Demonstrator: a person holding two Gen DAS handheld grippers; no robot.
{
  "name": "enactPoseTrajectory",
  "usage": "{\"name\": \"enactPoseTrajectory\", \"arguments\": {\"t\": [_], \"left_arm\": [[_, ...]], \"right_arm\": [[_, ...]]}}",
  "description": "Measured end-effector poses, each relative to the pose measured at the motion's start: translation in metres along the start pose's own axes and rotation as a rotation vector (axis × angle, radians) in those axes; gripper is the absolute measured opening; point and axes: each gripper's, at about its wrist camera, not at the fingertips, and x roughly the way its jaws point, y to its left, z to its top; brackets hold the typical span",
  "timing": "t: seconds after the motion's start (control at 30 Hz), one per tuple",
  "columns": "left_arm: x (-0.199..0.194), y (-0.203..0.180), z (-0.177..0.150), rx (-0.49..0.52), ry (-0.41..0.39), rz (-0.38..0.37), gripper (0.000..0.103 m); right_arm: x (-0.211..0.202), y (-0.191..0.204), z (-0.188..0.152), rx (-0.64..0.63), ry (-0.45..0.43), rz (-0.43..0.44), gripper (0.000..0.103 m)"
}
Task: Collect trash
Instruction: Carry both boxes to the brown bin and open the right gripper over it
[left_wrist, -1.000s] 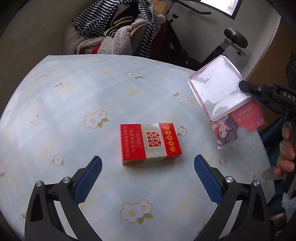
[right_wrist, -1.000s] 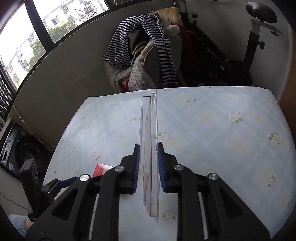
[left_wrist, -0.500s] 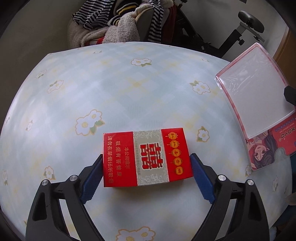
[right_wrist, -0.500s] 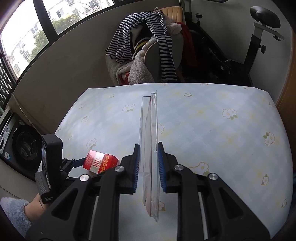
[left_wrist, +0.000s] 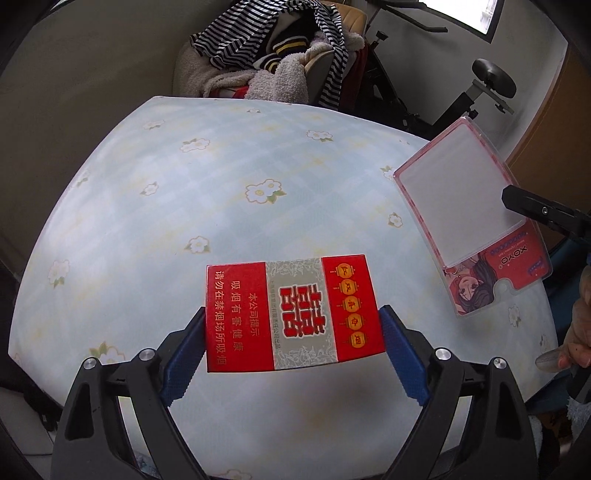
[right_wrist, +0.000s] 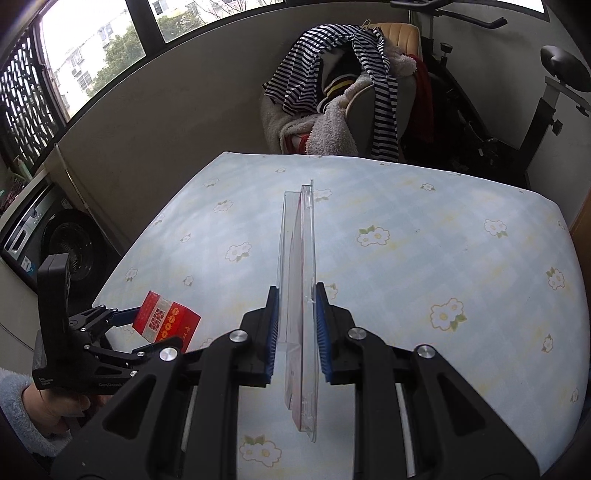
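Both claws hold trash above the counter.
The red cigarette pack (left_wrist: 293, 314) is pinched between the left claw's (left_wrist: 293, 347) blue pads, lifted off the flowered counter (left_wrist: 221, 206); to its right, the right claw (right_wrist: 295, 328) clamps a clear plastic package (right_wrist: 298, 295) edge-on.

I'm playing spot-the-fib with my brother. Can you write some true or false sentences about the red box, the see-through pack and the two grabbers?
1. The left gripper holds the red box between its blue pads. True.
2. The red box lies flat on the table. False: it is lifted above the flowered cloth.
3. The right gripper is shut on the clear plastic pack. True.
4. The pack is held flat like a plate. False: it stands on edge between the pads.
5. Striped clothes hang over a chair behind the table. True.
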Motion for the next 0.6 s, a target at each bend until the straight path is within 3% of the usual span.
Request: {"name": "enactPoseTrajectory", "arguments": {"t": [0.27, 0.6], "left_arm": [[-0.067, 0.018, -0.055, -0.029, -0.036, 0.002, 0.087], [-0.134, 0.043, -0.126, -0.078, -0.056, 0.023, 0.087]], "right_arm": [[-0.032, 0.043, -0.031, -0.083, 0.026, 0.036, 0.022], [-0.089, 0.113, -0.09, -0.228, 0.055, 0.142, 0.022]]}}
